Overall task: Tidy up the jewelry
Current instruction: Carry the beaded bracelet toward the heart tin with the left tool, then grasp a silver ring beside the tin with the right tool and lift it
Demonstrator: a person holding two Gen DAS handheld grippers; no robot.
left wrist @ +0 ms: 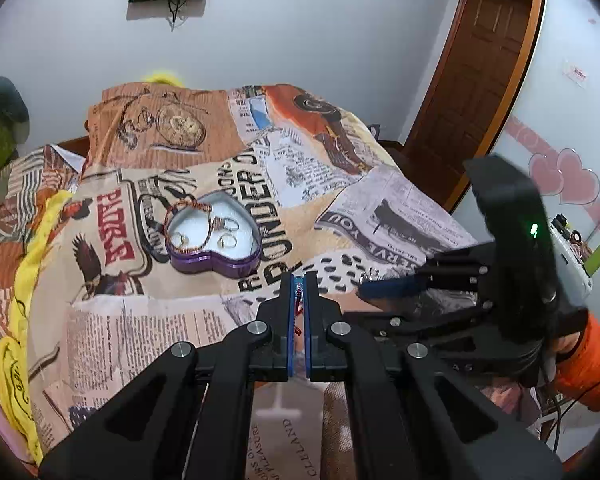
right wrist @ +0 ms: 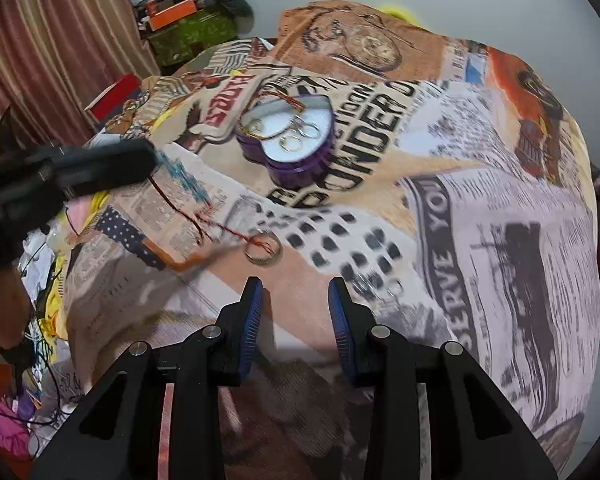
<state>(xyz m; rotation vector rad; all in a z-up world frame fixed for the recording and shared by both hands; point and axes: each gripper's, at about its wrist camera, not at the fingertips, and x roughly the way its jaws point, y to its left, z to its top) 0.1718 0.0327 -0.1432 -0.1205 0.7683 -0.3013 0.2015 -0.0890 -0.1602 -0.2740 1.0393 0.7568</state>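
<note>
A purple heart-shaped tin (left wrist: 214,258) (right wrist: 300,168) stands open on the printed bedspread; rings (left wrist: 227,241) and a beaded bracelet (left wrist: 188,216) lie on its white lining. My left gripper (left wrist: 299,280) is shut on a red thread (left wrist: 299,300). In the right wrist view the left gripper (right wrist: 152,160) holds this thread (right wrist: 180,210) with a teal tassel, and a silver ring (right wrist: 262,249) hangs at its end, low over the bedspread. My right gripper (right wrist: 296,292) is open and empty, just behind the ring. It also shows in the left wrist view (left wrist: 380,286).
The bedspread (left wrist: 380,208) covers a mound-like bed. A yellow cloth (left wrist: 24,280) lies on its left side. A wooden door (left wrist: 480,80) is at the right. Boxes and clutter (right wrist: 180,20) are piled beyond the bed near a curtain.
</note>
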